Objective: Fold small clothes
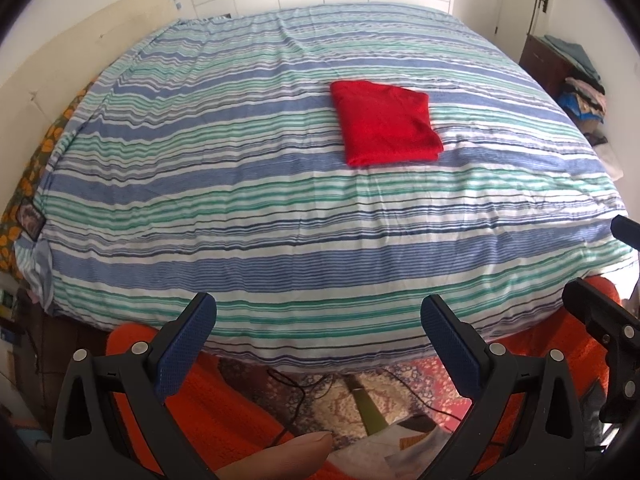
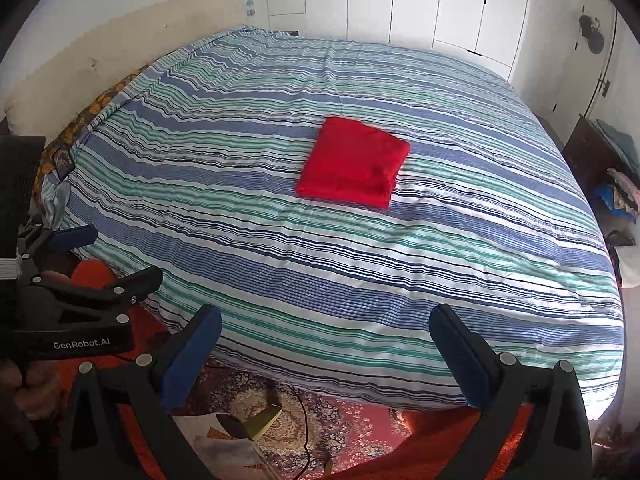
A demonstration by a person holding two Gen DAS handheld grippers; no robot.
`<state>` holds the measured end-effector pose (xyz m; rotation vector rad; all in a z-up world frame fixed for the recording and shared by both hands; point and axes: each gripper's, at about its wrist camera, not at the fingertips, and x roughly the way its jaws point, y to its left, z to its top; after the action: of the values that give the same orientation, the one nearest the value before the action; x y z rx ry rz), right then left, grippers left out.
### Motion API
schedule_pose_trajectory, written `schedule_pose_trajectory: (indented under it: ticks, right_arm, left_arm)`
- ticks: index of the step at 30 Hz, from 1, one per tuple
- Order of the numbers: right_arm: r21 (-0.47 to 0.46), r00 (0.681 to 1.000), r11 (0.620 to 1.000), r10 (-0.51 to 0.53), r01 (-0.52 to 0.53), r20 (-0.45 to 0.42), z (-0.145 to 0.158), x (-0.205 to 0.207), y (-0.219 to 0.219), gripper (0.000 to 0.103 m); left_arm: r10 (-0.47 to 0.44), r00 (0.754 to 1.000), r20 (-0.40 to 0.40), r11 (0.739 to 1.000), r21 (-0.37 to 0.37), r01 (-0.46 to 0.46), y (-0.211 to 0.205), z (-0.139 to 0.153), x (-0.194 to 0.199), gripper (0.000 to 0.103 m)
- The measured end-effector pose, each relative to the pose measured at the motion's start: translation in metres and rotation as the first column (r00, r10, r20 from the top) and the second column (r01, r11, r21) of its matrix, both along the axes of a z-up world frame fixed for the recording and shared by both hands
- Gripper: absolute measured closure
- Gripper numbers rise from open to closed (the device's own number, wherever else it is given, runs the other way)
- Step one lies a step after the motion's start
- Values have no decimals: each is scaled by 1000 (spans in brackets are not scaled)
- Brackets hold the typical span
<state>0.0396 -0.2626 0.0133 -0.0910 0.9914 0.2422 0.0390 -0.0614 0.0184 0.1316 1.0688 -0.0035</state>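
I am holding my left tongs (image 1: 318, 322) and right tongs (image 2: 326, 334) wide open and empty, and the folded red garment (image 1: 385, 123) is lying on the striped bed (image 1: 240, 184) well ahead of them.

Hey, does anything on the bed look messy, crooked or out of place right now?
Nothing stands out. The red garment lies folded into a compact rectangle on the striped bedcover, only slightly wrinkled.
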Motion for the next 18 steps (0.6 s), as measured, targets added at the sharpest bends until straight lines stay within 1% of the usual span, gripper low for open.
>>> schedule_pose_trajectory:
  ticks: [6,11,18]
  right_arm:
    - [-8,1000,1000,13,-13,0,1,1,2,1]
    - [-41,1000,999,13,-13,3,-3,8,7,1]
    - [-50,1000,999,13,-12,27,7,9,5,1]
  left_arm:
    - [-3,1000,23,1000,17,3,0,6,-1,1]
    - [14,999,47,999,44,-16,3,7,3,1]
    - [5,999,53,999,53,-8,-4,8,4,1]
